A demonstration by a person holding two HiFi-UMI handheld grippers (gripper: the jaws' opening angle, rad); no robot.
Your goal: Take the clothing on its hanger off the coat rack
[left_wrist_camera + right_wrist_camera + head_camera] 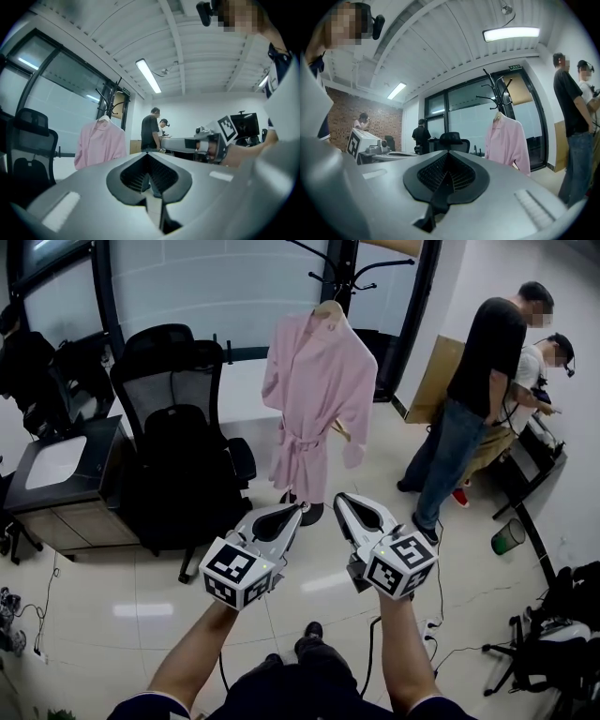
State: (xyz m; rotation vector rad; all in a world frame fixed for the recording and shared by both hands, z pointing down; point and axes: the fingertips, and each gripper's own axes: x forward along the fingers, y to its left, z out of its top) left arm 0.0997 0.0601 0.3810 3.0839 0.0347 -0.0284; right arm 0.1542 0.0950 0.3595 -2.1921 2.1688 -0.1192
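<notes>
A pink robe (319, 390) hangs on a wooden hanger (328, 307) from the black coat rack (339, 268), straight ahead of me. My left gripper (296, 509) and right gripper (343, 499) are held side by side below the robe's hem, well short of it and pointing toward it. Both are shut with nothing between the jaws. In the left gripper view the robe (101, 143) hangs left of the shut jaws (149, 154). In the right gripper view the robe (506, 143) and the rack (497, 91) are to the right of the shut jaws (449, 155).
A black office chair (173, 427) stands left of the rack, next to a dark desk unit (66, 474). Two people (487, 362) stand at the right by a cardboard sheet (436, 376). A green bin (507, 536) and cables lie on the floor at the right.
</notes>
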